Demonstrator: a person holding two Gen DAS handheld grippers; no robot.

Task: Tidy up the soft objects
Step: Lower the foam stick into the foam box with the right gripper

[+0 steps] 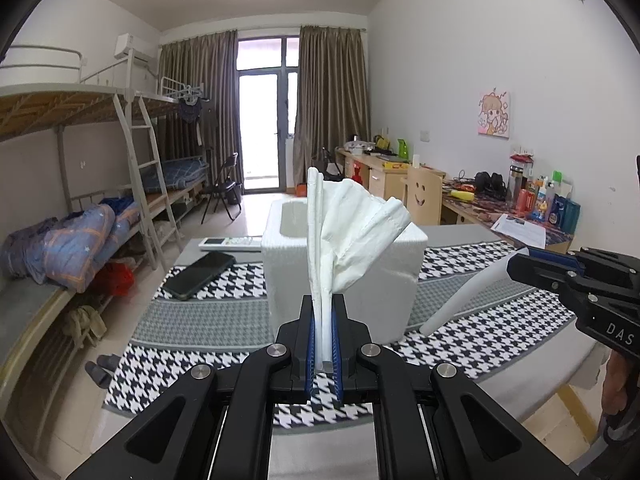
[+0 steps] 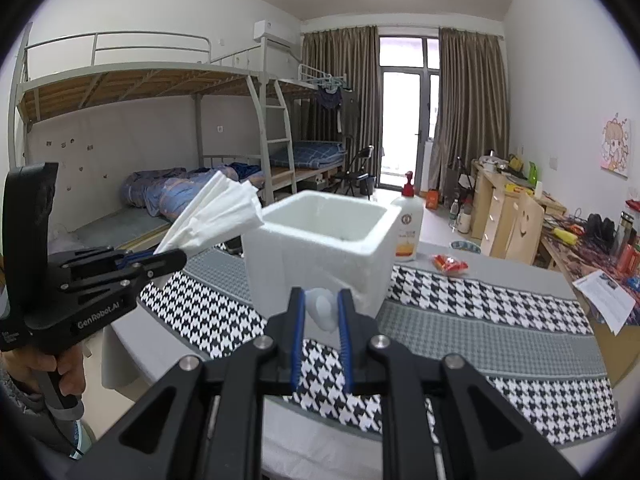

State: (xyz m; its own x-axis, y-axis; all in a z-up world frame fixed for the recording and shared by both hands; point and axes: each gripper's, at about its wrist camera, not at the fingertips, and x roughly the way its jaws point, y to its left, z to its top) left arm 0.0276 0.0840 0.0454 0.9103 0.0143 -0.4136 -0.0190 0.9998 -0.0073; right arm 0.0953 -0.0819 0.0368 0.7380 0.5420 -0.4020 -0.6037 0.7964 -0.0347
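My left gripper is shut on a folded white tissue that fans out above the fingers, held in front of the white foam box. In the right wrist view the left gripper holds the tissue just left of the foam box, near rim height. My right gripper is shut on a rolled white soft piece close to the box's front wall. In the left wrist view the right gripper holds that white roll slanting down to the table.
The table carries a houndstooth cloth. A black phone and a white remote lie left of the box. A lotion pump bottle and a red packet stand behind it. Bunk beds are left, cluttered desks right.
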